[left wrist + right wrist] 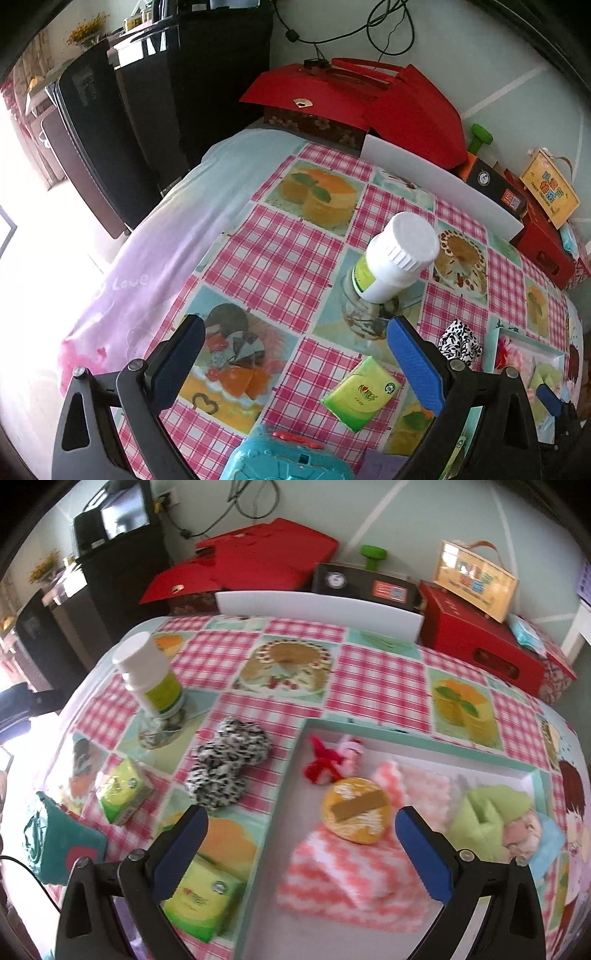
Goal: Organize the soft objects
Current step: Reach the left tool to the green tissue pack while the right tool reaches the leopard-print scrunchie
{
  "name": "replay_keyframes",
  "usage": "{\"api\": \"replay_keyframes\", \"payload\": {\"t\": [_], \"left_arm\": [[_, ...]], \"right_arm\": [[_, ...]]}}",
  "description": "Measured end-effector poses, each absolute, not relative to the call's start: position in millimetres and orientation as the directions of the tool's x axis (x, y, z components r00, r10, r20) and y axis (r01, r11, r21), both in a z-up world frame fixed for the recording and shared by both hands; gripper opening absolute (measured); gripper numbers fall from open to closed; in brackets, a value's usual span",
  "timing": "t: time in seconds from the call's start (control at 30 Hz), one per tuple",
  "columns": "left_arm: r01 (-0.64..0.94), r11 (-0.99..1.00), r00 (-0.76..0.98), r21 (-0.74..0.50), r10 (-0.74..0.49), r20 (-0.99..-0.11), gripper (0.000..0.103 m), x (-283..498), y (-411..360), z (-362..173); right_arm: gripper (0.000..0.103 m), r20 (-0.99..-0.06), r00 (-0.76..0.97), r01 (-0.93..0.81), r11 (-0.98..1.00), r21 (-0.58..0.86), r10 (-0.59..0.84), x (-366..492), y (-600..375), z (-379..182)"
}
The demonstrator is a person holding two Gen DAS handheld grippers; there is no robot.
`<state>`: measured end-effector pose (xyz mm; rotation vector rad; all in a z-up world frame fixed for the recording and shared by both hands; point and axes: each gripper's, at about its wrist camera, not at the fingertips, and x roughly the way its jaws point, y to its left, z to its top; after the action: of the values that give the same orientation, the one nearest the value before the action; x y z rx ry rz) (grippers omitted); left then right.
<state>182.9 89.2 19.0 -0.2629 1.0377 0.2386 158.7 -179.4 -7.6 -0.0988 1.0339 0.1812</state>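
Note:
A teal-rimmed tray (424,740) on the checked tablecloth holds a pink-and-white knitted cloth (347,878), an orange round pad (356,810), a red and pink plush (328,762) and a green soft toy (491,810). A black-and-white scrunchie (225,766) lies left of the tray; it also shows in the left wrist view (460,341). Two green tissue packs (123,794) (201,897) lie on the table; one shows in the left wrist view (362,397). My right gripper (301,845) is open and empty above the tray's near left part. My left gripper (295,358) is open and empty above the table.
A white bottle (395,254) stands mid-table. A teal toy (284,459) sits at the near edge. Red boxes (369,99), a white board (439,184) and a yellow bag (550,190) line the back. Black furniture (147,110) stands at the left.

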Motion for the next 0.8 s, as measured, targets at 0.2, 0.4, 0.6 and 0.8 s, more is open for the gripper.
{"api": "replay_keyframes", "payload": {"t": [0.2, 0.4, 0.6, 0.8], "left_arm": [[-0.313, 0.941, 0.473, -0.127, 0.038, -0.88, 0.099, 184.4, 92.1, 14.7], [-0.258, 0.955, 0.445, -0.147, -0.017, -0.895, 0.099, 188.1, 75.5, 7.8], [-0.21, 0.968, 0.404, -0.135, -0.04, -0.914, 0.099, 193.9, 59.8, -3.0], [-0.124, 0.987, 0.337, -0.105, -0.058, -0.94, 0.099, 197.6, 45.8, -14.9]], "right_arm": [[0.103, -0.86, 0.491, -0.254, 0.967, 0.008, 0.136, 160.1, -158.4, -13.3], [0.103, -0.849, 0.502, -0.281, 0.96, 0.018, 0.163, 163.0, -145.9, -15.8], [0.102, -0.823, 0.522, -0.323, 0.945, 0.05, 0.222, 164.6, -136.7, -16.9], [0.088, -0.818, 0.506, -0.337, 0.936, 0.104, 0.273, 168.7, -133.7, -23.1]]}}
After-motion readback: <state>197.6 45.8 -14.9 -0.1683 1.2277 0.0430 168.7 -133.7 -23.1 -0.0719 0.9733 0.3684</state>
